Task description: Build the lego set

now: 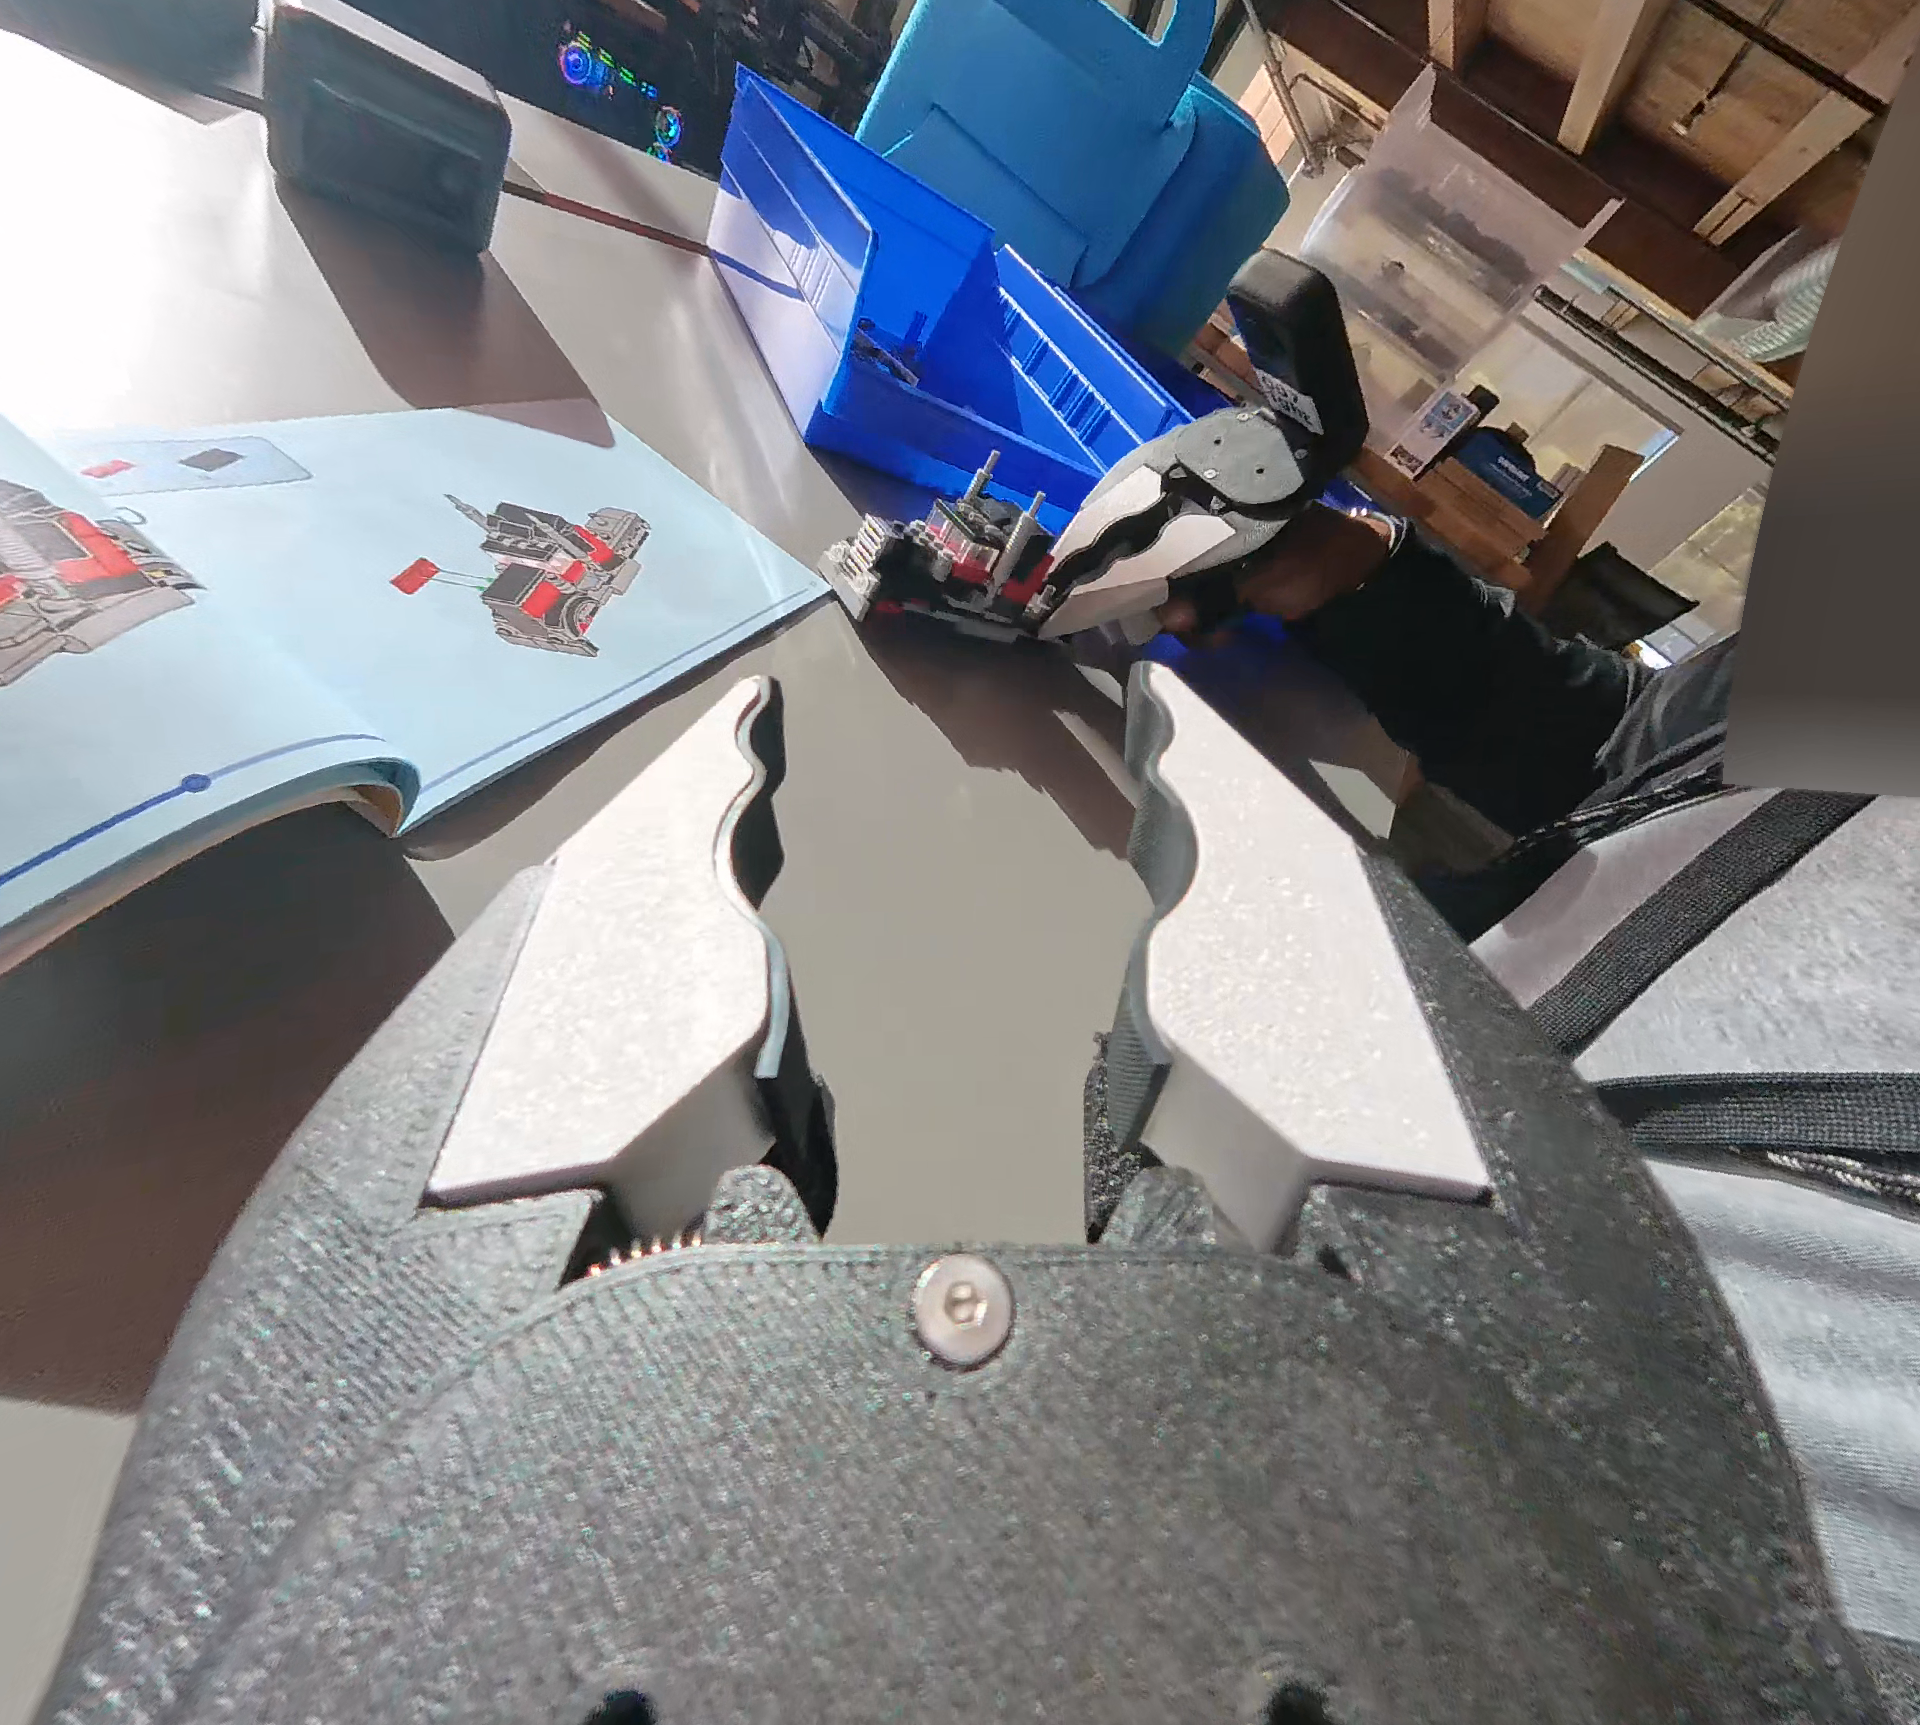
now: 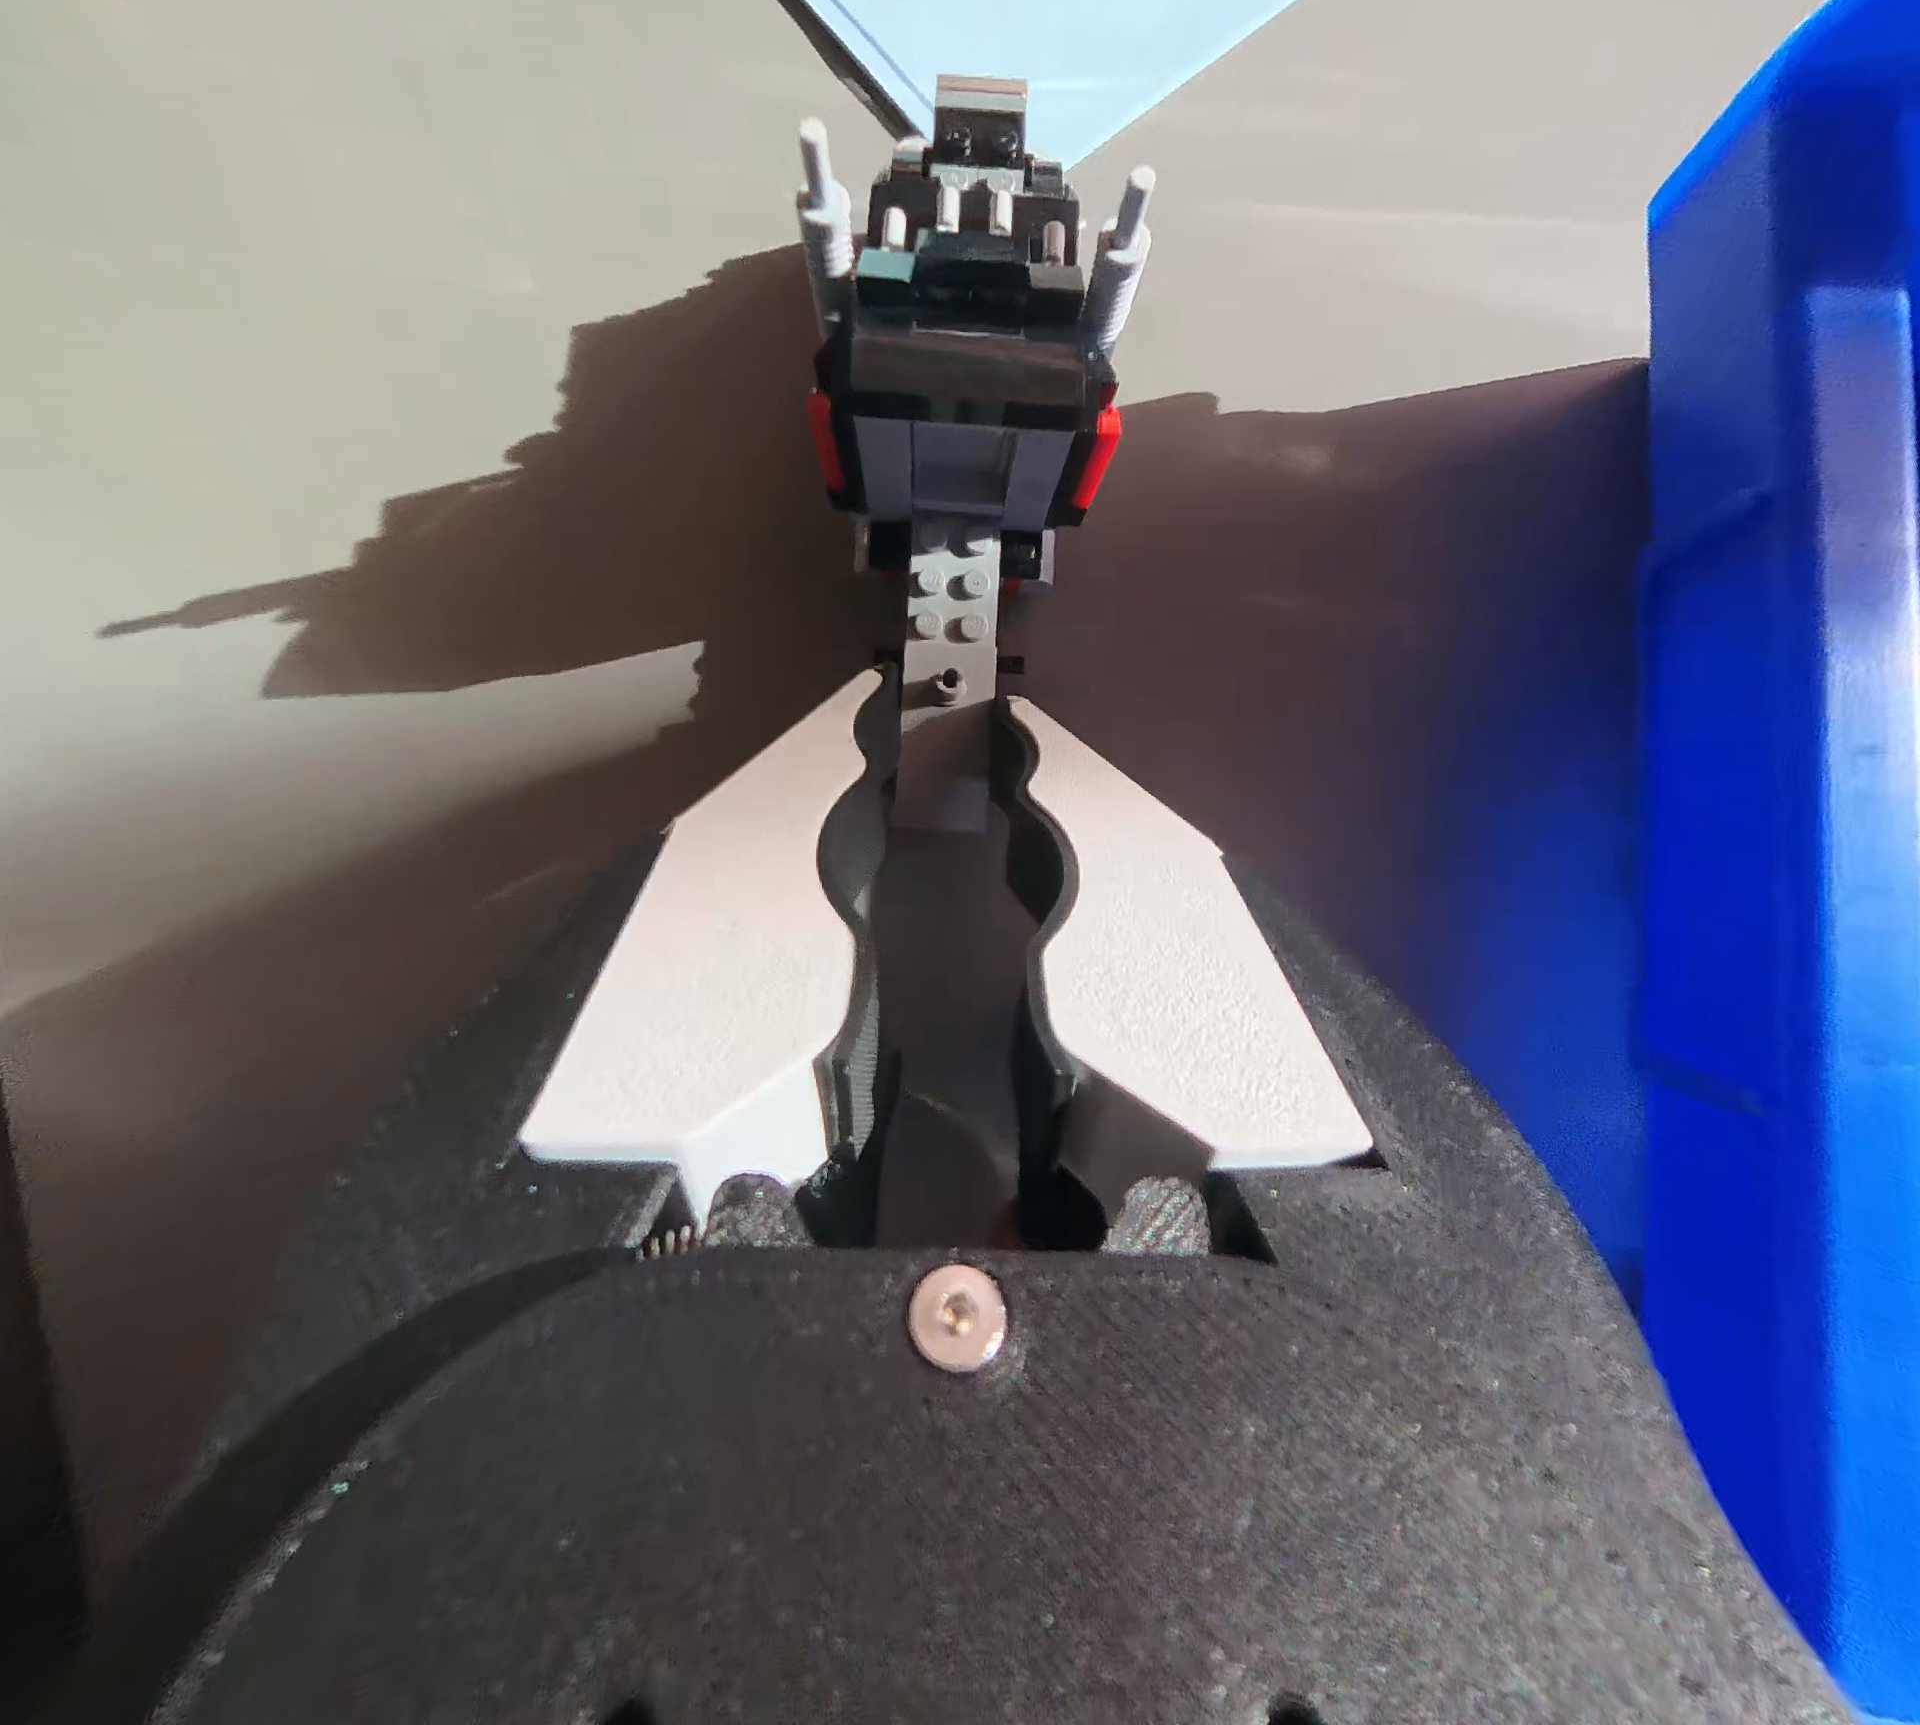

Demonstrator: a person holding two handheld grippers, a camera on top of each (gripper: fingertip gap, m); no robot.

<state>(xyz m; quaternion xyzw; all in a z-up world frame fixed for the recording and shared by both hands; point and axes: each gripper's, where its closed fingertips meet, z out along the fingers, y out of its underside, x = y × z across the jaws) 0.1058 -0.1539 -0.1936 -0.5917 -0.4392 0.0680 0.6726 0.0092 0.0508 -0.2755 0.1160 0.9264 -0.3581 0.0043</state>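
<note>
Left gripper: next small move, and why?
Probably bring the open left gripper across the grey table to the blue plastic parts bin for the next piece. It holds nothing, while the right gripper is shut on the rear grey plate of the black, grey and red lego truck.
</note>
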